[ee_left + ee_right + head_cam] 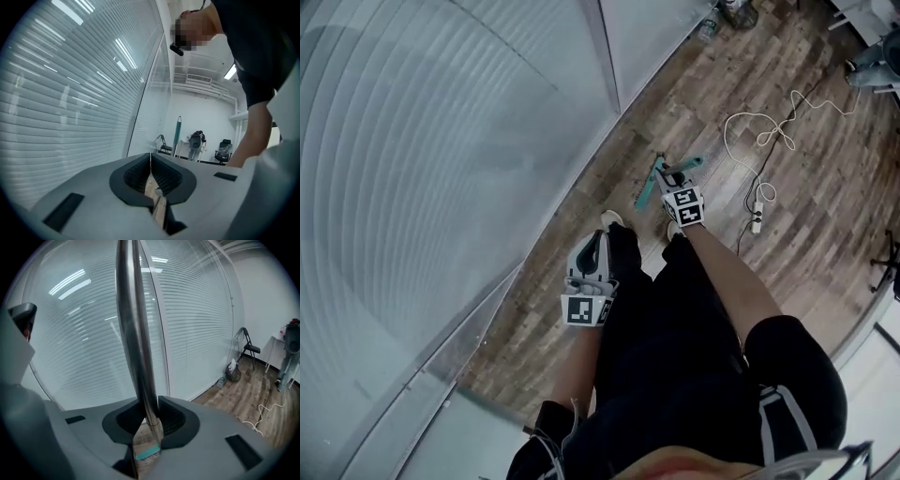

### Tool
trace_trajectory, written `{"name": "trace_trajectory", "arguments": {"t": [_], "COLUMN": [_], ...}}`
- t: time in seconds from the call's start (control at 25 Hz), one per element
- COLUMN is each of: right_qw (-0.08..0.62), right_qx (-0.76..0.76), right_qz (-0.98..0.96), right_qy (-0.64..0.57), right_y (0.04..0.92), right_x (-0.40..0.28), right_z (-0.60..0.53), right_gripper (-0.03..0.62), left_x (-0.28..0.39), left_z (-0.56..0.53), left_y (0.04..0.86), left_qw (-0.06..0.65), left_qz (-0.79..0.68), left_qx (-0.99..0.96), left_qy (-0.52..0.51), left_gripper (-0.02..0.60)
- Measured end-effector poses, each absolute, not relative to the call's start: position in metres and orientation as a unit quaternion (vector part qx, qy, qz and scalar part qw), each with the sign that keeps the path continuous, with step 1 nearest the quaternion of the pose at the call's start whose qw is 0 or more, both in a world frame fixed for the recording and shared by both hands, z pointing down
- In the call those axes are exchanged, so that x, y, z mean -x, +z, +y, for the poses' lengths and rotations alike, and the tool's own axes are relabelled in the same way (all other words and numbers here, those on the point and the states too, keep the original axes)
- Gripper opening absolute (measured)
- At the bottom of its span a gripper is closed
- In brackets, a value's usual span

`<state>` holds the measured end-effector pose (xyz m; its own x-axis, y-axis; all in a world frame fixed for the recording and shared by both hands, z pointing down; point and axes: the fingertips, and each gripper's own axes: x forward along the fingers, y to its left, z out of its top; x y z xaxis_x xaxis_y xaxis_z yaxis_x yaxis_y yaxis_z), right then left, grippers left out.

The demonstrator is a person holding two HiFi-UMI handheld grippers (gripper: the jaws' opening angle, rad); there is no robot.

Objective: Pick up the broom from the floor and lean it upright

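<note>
The right tongs (149, 420) are clamped on the shiny metal handle of the broom (136, 333), which rises steeply between them. Its teal head is down by the wooden floor (712, 112), near the glass wall (441, 187) with its blinds. The left tongs (151, 176) are closed and empty, held apart at the person's side. A white cable (750, 141) lies on the floor beyond.

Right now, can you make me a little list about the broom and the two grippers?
right gripper: shut on the broom handle
left gripper: shut, nothing in it
broom head: teal, down by the wooden floor, below the right gripper
wall: glass wall with blinds, to the person's left
also on the floor: white power strip with its cable
</note>
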<state>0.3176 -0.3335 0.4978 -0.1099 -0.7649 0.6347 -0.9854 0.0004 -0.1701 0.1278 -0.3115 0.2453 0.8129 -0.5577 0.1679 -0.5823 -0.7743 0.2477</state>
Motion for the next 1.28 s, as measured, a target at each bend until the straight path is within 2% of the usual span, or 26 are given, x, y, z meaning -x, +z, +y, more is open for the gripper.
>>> {"name": "trace_trajectory", "arguments": {"t": [0.16,0.4,0.6,1.04,1.28], "right_qw": [0.200,0.174,0.179,0.239,0.255], "right_qx": [-0.672,-0.707,-0.712,-0.656,-0.629], "right_qz": [-0.633,-0.577,-0.556,-0.571,-0.632], "right_qy": [0.327,0.371,0.389,0.432,0.374], "right_y": [0.549,0.620,0.674,0.755,0.776], "right_x": [-0.312,-0.331,-0.361,-0.358,-0.342], "right_z": [-0.357,-0.371,-0.374,-0.406,-0.451], "right_gripper": [0.087,0.087,0.087,0.087,0.087], "left_x": [-0.130,-0.136,-0.158,-0.175,-0.177], "left_z": [-0.316,-0.336,-0.330,-0.345,-0.367], "left_y": [0.273,0.314,0.345,0.372,0.389], "left_qw": [0.167,0.197,0.201,0.197,0.164], "left_qz": [-0.240,-0.212,-0.133,-0.145,-0.158], "left_qx": [-0.954,-0.955,-0.969,-0.969,-0.973], "left_qy": [0.060,0.062,0.054,0.043,0.036], "left_gripper": [0.023,0.023,0.023,0.023,0.023]}}
